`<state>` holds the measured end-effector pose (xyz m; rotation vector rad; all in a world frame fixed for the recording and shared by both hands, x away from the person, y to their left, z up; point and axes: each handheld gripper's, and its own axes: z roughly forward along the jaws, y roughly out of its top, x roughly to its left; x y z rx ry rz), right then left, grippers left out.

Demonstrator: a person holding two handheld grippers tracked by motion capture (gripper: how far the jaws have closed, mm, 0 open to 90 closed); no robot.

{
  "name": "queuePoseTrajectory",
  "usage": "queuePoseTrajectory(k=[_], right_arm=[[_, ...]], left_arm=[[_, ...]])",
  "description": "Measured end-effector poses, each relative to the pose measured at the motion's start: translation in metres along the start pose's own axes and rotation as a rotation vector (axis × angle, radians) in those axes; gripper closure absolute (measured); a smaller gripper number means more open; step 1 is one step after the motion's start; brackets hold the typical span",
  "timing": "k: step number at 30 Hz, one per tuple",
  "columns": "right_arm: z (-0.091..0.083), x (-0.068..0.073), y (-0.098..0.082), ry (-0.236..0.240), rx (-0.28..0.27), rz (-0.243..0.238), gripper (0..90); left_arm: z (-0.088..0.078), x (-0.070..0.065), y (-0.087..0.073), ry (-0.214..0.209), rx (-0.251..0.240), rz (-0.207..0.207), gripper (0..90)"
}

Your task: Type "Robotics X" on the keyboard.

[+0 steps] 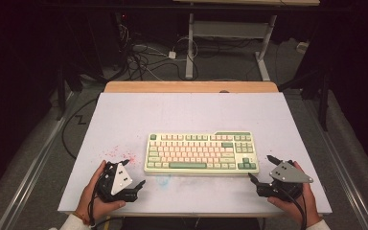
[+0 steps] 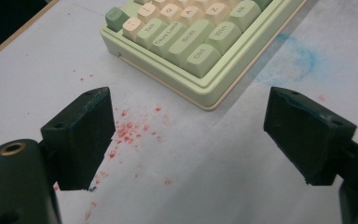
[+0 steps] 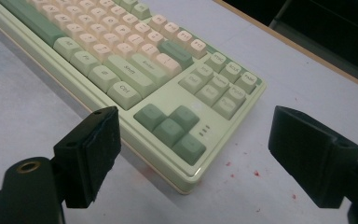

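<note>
Centrally on the white tabletop point(image 1: 124, 120) lies a pale green and cream mechanical keyboard point(image 1: 201, 152). Both tools gape wide, holding nothing: the left gripper point(image 1: 133, 173) at its 8 o'clock, the right gripper point(image 1: 259, 167) at 4 o'clock, both near it.

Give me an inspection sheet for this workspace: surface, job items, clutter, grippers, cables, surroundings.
Surface: white board on a wooden table; red specks near the left gripper, blue smudge by the keyboard's front edge.
Job's things: keyboard, green and cream keys, flat at centre, untouched.
Clutter: nothing seen.
Grippers: left gripper and right gripper, both hand-held, jaws open, at the keyboard's front corners.
Cables: tangle on the floor beyond the table.
Surroundings: dark room, desk frame behind.
</note>
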<state>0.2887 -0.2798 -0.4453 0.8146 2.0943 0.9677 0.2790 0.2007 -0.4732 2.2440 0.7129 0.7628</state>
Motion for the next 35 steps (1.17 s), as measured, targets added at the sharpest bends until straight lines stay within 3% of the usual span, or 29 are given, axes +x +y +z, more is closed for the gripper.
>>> queuePoseTrajectory(k=[18,35], right_arm=[[-0.0004,-0.001,0.0015,0.001,-0.008,-0.005,17.2],[0.0005,0.0012,-0.0014,0.0,0.005,-0.012,17.8]], left_arm=[[0.0005,0.0032,0.0007,0.004,-0.002,-0.019,15.1],[0.002,0.0039,0.0034,0.013,0.009,-0.009,15.1]])
